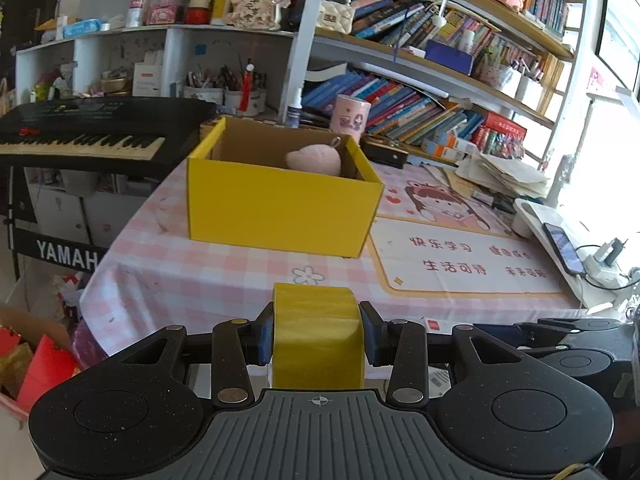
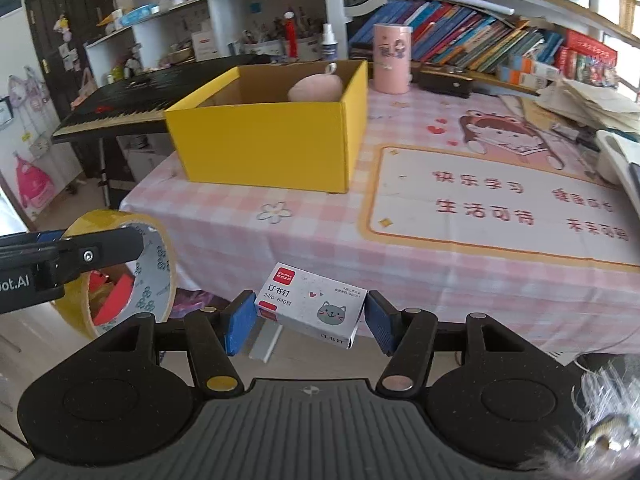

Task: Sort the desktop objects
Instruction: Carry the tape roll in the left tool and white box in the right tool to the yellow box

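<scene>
Sorting is partly done: plush [image 1: 314, 159] is lying in box [image 1: 280, 204] ahead of your tools; left tool [image 1: 317, 338] is clamping tape [image 1: 316, 336], right tool [image 2: 311, 318] is gripping staples [image 2: 312, 306], both awaiting boxing.

Left gripper [image 1: 317, 334] is held tilted downward, jaws clamped on tape [image 1: 316, 336]; right gripper [image 2: 311, 318], alongside, grips a box [image 2: 310, 306].

Yellow tape roll [image 1: 317, 336] upright, airborne; staple box [image 2: 311, 305] tilted, airborne; yellow box [image 1: 280, 196] open on table.
</scene>
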Motion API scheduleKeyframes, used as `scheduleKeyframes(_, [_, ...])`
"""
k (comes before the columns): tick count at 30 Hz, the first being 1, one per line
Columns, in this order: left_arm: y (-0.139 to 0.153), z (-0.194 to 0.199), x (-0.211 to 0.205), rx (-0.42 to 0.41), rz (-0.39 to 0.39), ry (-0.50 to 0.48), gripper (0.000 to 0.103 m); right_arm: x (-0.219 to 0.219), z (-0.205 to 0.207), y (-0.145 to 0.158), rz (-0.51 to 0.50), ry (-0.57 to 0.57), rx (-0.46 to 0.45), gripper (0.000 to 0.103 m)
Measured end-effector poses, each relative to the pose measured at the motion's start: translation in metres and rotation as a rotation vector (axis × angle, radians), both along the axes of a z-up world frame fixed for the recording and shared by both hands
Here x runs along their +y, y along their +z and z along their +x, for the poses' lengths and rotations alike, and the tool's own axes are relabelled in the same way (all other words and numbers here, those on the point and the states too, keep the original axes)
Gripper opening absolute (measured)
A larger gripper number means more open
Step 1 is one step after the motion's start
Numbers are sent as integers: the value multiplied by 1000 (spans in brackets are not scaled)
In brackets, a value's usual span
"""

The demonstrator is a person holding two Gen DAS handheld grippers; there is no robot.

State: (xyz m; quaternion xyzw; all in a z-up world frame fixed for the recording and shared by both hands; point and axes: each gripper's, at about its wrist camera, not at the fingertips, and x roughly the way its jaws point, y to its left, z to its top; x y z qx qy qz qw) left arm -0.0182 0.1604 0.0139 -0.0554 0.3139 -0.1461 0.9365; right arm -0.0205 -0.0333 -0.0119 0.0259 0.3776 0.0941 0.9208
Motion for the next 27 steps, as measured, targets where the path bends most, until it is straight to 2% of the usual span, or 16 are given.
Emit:
scheduleKeyframes(6, [4,5,10,-18,-1,42,40,12,11,1,3,68,-14,57])
scheduleKeyframes(10, [13,20,14,-52,-16,55,40,14,19,5,-7,102,-67,57])
scheduleKeyframes(20, [49,84,7,-183,-52,77,40,10,73,42,-1,121,-222,57])
scheduleKeyframes(27, [62,136,-1,-250,-38,100,40,2,122,67,26,141,-291,57])
